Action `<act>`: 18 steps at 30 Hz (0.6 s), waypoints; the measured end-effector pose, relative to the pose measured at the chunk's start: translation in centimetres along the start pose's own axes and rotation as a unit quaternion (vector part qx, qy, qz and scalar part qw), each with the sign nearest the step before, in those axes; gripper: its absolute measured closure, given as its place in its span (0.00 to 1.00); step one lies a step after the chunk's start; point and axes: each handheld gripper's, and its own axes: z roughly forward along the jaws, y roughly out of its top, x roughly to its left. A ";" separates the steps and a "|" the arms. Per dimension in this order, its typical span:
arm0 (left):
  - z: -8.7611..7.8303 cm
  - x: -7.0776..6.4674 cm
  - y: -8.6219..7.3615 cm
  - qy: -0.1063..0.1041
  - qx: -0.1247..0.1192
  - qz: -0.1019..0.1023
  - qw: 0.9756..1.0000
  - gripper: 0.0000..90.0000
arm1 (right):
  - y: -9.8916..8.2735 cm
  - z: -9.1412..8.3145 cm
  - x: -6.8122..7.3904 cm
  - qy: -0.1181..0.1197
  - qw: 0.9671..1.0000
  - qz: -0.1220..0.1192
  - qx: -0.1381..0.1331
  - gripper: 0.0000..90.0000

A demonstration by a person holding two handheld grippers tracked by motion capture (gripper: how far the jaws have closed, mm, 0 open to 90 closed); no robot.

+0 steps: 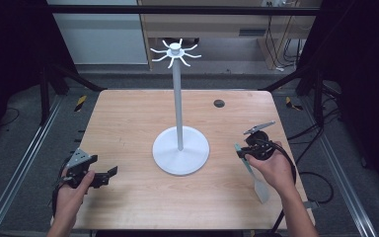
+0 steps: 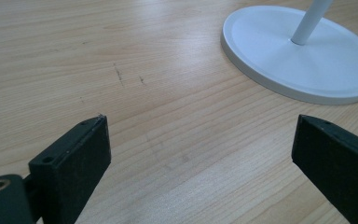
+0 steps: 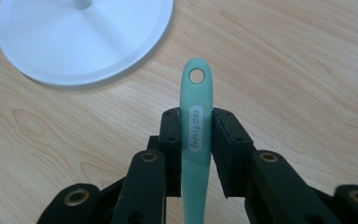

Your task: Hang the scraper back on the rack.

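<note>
A white hook stand (image 1: 178, 98) rises from a round base (image 1: 181, 150) in the middle of the wooden table; its top (image 1: 175, 52) carries several curved hooks. My right gripper (image 3: 196, 128) is shut on the teal handle of a spatula (image 3: 196, 88), whose hanging hole points toward the base (image 3: 84, 37). In the high view the right gripper (image 1: 243, 152) is right of the base, and the spatula's pale blade (image 1: 261, 190) trails back toward the person. My left gripper (image 1: 109, 174) rests at the table's front left, open, with bare wood between its fingers (image 2: 79, 154).
A dark round grommet (image 1: 219, 103) sits in the table (image 1: 128, 123) at the back right. Metal rails and cables run along the floor on both sides. The stand's base (image 2: 303, 60) lies ahead and right of the left gripper.
</note>
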 end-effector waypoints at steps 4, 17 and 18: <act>0.0 -0.3 -0.1 0.008 0.009 0.018 1.000 0.05 | -0.1 -0.9 0.1 -0.001 1.000 -0.002 -0.017 0.83; -0.5 0.1 -0.3 0.024 0.003 0.014 1.000 0.05 | 0.8 -4.4 0.4 -0.021 0.996 0.003 -0.084 0.83; -0.5 0.2 -0.3 0.024 0.003 0.014 1.000 0.05 | 1.0 -4.7 0.4 -0.023 0.996 0.000 -0.087 0.83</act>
